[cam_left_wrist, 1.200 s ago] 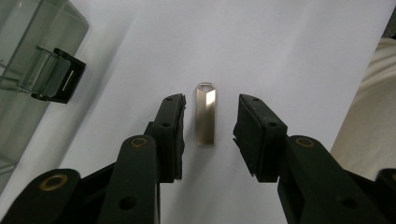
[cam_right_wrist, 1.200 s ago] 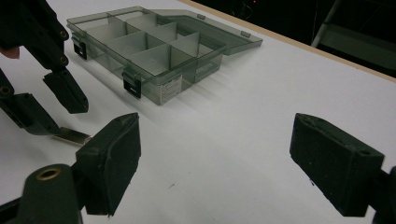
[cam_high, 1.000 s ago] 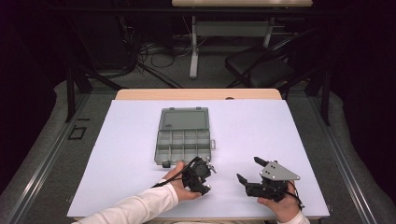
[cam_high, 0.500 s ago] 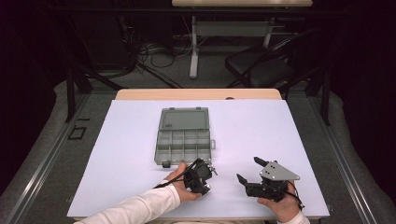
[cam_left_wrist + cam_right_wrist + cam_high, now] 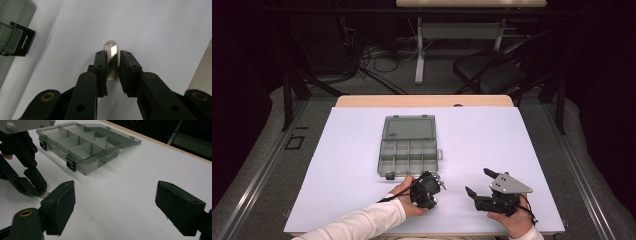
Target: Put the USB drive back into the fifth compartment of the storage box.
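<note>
A small silver metal USB stick (image 5: 111, 62) lies flat on the white table. My left gripper (image 5: 113, 56) points down at it, jaws shut on its two long sides; the ring end pokes out beyond the pads. In the high view this gripper (image 5: 434, 189) sits just in front of the organiser box's near right corner. From the right gripper view I see the left gripper's fingertips (image 5: 37, 187) on the table with the stick's silver tip (image 5: 46, 193) beside them. My right gripper (image 5: 477, 181) rests near the front edge, open wide with nothing between its pads (image 5: 61, 205).
A clear grey organiser box (image 5: 409, 155) with several empty compartments lies open at the table's middle, lid (image 5: 408, 127) folded back. Its black latch (image 5: 23, 42) is close to the left gripper. White table surface (image 5: 492, 140) stretches to the right of the box.
</note>
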Demonstrator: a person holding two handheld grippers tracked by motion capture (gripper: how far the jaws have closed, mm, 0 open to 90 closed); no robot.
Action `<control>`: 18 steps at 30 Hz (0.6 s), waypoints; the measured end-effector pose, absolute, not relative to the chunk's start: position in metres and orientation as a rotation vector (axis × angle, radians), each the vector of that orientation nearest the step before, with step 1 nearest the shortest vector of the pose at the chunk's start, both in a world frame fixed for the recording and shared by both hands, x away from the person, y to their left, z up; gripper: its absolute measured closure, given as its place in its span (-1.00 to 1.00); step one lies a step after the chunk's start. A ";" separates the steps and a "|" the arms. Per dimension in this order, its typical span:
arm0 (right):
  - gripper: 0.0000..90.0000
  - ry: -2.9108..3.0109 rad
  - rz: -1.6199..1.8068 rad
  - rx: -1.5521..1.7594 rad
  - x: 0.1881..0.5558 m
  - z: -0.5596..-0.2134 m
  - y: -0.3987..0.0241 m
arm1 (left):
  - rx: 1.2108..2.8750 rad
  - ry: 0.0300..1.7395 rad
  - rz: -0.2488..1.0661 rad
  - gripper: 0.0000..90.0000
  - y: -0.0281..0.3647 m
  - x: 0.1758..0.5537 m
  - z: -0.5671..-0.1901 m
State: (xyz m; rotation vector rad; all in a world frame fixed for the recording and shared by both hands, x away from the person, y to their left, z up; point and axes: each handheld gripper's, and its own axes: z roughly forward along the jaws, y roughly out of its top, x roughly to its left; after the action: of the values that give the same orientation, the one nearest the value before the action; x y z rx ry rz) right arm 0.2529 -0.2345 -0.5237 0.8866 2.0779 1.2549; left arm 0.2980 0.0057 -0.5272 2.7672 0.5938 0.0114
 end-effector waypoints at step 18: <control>-0.64 2.081 1.252 0.890 0.253 -0.524 -0.234 | 2.769 0.599 0.020 0.75 0.005 0.298 -0.528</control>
State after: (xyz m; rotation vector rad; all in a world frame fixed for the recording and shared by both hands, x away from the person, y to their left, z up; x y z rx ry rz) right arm 0.2532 -0.2342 -0.5242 0.8901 2.0808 1.2521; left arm 0.2980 0.0051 -0.5276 2.7688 0.5993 0.0196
